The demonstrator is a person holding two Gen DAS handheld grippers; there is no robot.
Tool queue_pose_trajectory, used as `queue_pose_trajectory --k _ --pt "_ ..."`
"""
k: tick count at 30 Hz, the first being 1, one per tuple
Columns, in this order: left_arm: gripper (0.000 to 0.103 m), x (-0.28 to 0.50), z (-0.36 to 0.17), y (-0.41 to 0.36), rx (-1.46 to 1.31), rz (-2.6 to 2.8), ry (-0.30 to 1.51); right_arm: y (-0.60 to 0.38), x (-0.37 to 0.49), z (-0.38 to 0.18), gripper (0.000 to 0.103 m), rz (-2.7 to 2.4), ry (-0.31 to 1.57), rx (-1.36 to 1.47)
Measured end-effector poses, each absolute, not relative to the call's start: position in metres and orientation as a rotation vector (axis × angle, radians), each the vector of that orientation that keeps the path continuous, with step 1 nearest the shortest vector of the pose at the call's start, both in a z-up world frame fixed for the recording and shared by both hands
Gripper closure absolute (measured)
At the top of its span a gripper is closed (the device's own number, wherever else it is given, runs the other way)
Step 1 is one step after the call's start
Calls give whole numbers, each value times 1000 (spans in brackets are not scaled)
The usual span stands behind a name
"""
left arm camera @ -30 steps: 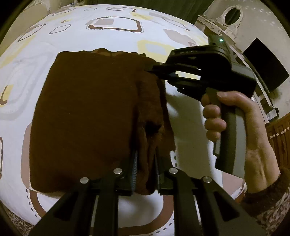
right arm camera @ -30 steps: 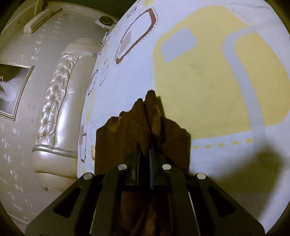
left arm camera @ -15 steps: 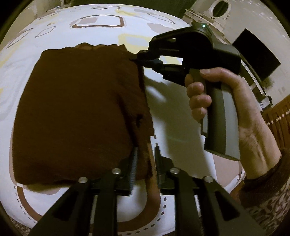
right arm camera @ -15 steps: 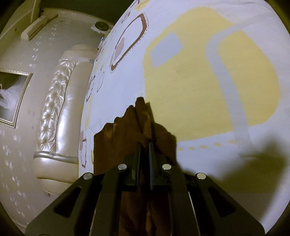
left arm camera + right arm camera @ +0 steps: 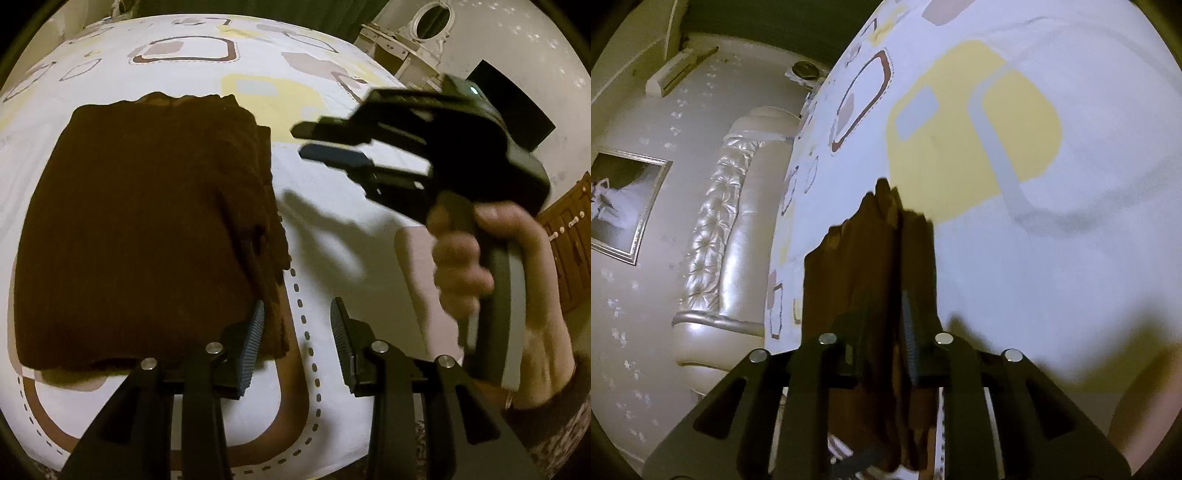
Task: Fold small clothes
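The left hand-held gripper is black, with ribbed blue-grey pads and silver screws along its finger arms. The right hand-held gripper has a black body, a small green light, and a grey pistol handle. The hand wears a dark patterned sleeve.

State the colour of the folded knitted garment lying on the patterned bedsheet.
Dark brown; the folded knitted garment shows best in the left wrist view.
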State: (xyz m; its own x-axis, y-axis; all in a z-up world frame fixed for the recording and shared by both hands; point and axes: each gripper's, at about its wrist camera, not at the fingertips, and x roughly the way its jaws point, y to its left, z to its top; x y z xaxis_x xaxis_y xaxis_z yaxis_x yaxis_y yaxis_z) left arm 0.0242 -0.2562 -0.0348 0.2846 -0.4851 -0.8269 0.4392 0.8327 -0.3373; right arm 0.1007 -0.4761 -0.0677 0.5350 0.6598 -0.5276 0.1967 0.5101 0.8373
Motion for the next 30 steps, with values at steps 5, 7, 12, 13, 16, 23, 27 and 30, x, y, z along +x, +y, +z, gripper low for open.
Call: queue_pose_trajectory --k 5,7,12,13,16,23,27,30 --pt "66 23 -34 -261 -57 -628 1127 -480 73 -68 80 328 988 1044" --pt "66 21 -35 -264 -62 -645 1142 -482 63 -68 79 327 979 1059" --pt "64 11 -32 -270 -44 -649 1140 -488 36 -67 76 311 966 1075" --pt "64 8 -30 -270 -42 -642 1136 -488 32 -68 76 307 966 1077" --pt "64 5 -27 -266 -41 -636 1126 -490 20 -68 71 297 962 1086" --pt "45 3 -14 -229 -94 -626 1097 -477 -1 -65 61 313 965 1090" --pt "38 7 -7 -181 -170 -585 1059 -462 -7 -58 59 340 960 1085" --pt "36 14 -9 -134 -217 -517 1018 -446 -10 -52 59 379 968 1060"
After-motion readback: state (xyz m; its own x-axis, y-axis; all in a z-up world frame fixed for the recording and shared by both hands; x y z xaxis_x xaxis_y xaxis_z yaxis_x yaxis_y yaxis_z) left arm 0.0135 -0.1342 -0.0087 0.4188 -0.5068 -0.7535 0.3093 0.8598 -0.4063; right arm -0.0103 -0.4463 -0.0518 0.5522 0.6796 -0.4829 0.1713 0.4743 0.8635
